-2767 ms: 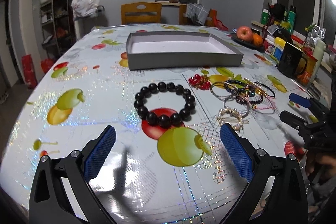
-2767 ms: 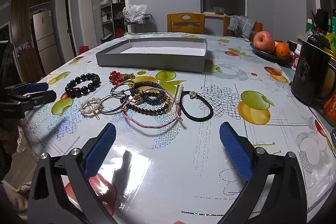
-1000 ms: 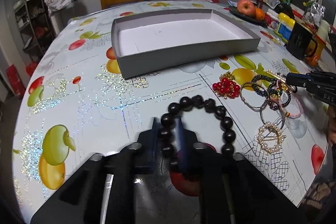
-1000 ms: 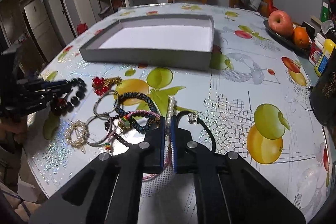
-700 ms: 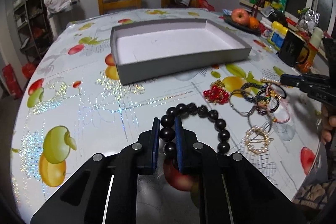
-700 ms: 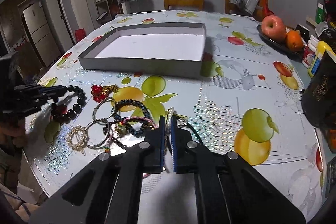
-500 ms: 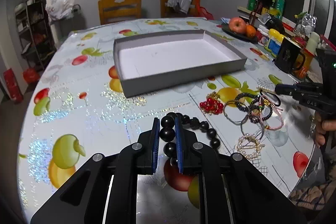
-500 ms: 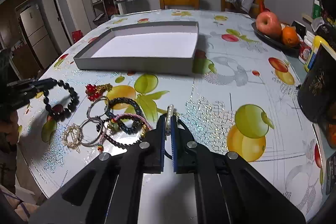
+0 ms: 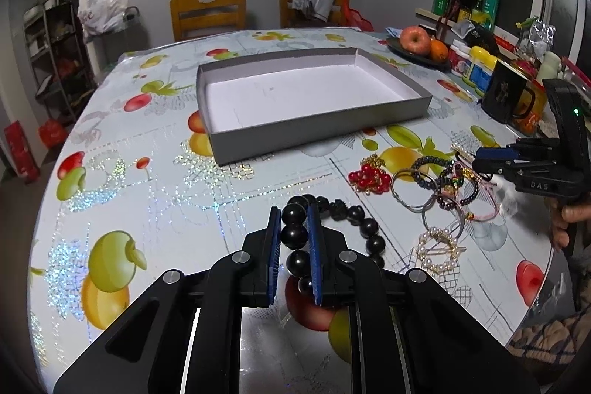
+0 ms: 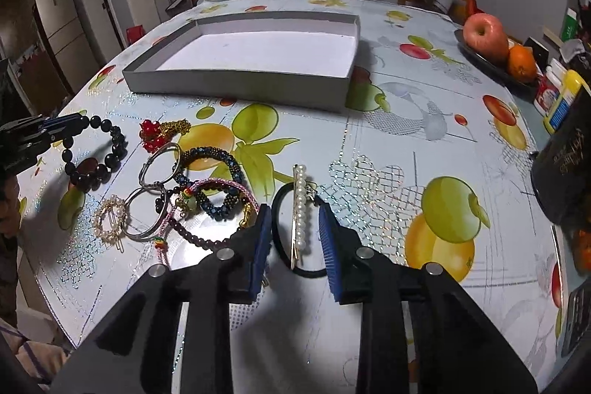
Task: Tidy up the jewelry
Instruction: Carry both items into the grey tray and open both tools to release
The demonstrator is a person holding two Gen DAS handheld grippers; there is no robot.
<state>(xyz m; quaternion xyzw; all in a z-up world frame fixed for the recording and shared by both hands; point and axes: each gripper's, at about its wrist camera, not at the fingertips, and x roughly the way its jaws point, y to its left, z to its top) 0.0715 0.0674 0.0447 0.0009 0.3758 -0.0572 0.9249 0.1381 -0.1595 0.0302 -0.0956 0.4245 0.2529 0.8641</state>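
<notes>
My left gripper (image 9: 294, 213) is shut on a black bead bracelet (image 9: 334, 226) and holds it just above the table, seen too in the right wrist view (image 10: 92, 154). My right gripper (image 10: 295, 213) is open, its jaws either side of a pearl hair clip (image 10: 300, 205) that lies over a black hair tie (image 10: 291, 253). An empty grey box (image 9: 314, 98) (image 10: 243, 58) sits beyond. A pile of bracelets (image 10: 199, 194), a red bead charm (image 10: 157, 132) and a pearl ring clip (image 10: 110, 218) lie between the grippers.
A black mug (image 9: 506, 95) (image 10: 565, 168), bottles (image 9: 476, 65) and a fruit plate (image 10: 491, 50) stand along the right side. Wooden chairs (image 9: 208, 12) stand behind the table. The table's front edge is close under both grippers.
My right gripper has opened and the pearl hair clip now lies on the table between its jaws. My left gripper has stayed shut on the black bracelet and lifted slightly.
</notes>
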